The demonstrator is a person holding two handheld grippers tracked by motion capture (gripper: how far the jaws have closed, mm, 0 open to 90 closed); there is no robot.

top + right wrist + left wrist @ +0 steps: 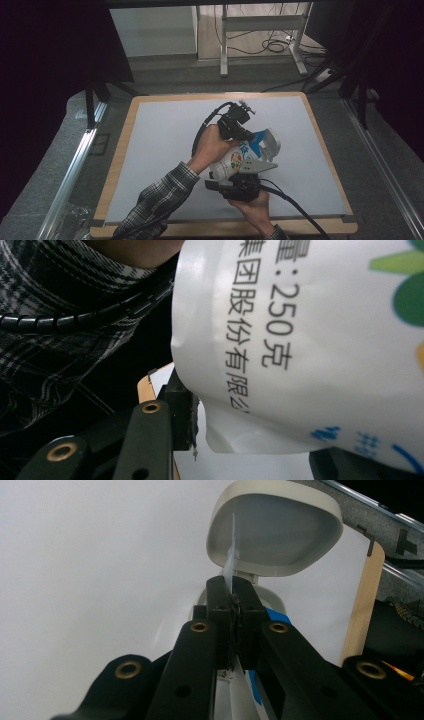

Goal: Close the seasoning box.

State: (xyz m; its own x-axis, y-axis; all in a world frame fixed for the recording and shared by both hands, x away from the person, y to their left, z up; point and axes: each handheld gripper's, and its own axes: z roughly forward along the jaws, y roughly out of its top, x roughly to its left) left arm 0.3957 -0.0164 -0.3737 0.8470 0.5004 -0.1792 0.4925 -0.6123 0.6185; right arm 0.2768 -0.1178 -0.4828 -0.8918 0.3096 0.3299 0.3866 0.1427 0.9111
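Roughly at the middle of the grey table mat (pixel 160 150), a white printed pouch (pixel 235 162) with a blue band is held off the surface between two hand-held grippers. Its flip-top lid (pixel 275 530) stands open on the side of the pouch farthest from the person. The left gripper (pixel 233 597) comes in over the pouch's top, its jaws pressed together on a thin translucent seal tab (pixel 231 555) that stands up just in front of the open lid. The right gripper (pixel 248 172) sits below the pouch, nearer the mat's front edge, with its jaws clamped on the pouch's white body (pixel 310 340). A plaid sleeve (pixel 160 197) lies across the mat's near side.
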